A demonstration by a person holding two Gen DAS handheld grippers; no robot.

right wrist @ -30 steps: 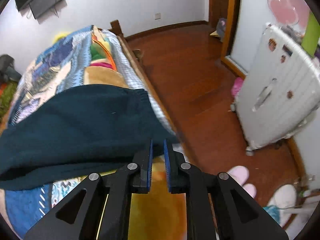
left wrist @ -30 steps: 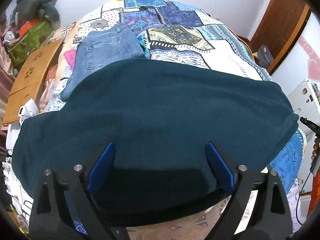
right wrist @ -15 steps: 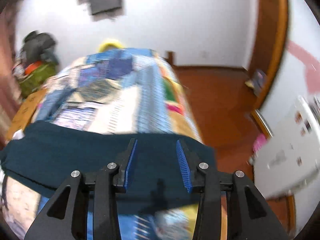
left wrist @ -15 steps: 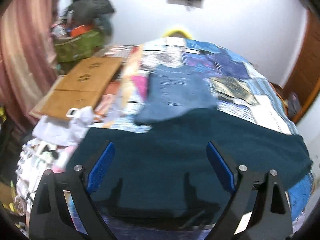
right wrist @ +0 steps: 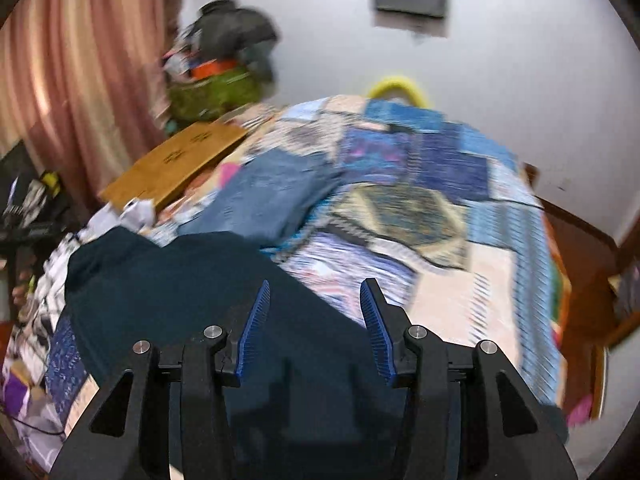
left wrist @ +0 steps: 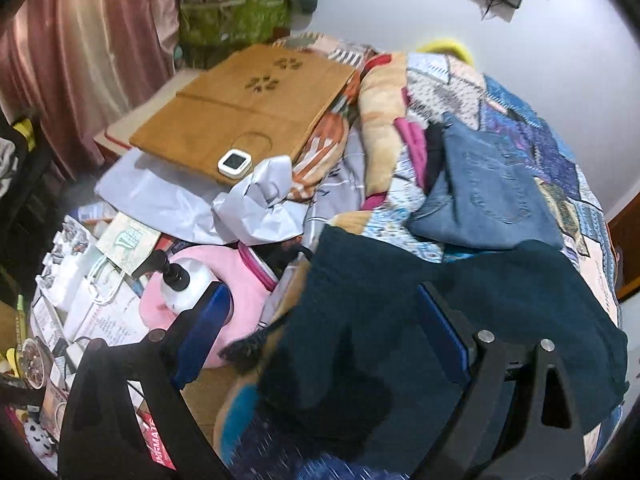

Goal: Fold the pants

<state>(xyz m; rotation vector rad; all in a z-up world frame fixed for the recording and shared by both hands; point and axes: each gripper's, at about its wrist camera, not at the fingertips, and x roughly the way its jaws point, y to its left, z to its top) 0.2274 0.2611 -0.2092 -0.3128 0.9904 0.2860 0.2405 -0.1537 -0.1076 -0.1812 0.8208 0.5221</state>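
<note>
Dark teal pants (left wrist: 420, 320) lie folded across the near end of the patchwork bed; they also show in the right wrist view (right wrist: 192, 280). My left gripper (left wrist: 324, 312) is open and empty, over the pants' left end at the bed's edge. My right gripper (right wrist: 314, 304) is open and empty, just above the pants' right part. Folded blue jeans (left wrist: 488, 192) lie beyond the teal pants, seen too in the right wrist view (right wrist: 272, 196).
A patchwork quilt (right wrist: 440, 208) covers the bed. A wooden board (left wrist: 240, 108) with a small white device (left wrist: 235, 162), crumpled white paper (left wrist: 256, 204), a pink cushion (left wrist: 236, 292), a pump bottle (left wrist: 180, 280) and papers crowd the left side. A curtain (left wrist: 80, 60) hangs left.
Both grippers swung left and pulled back from the pants. My right gripper went from shut to open. My left view now faces the cluttered left side.
</note>
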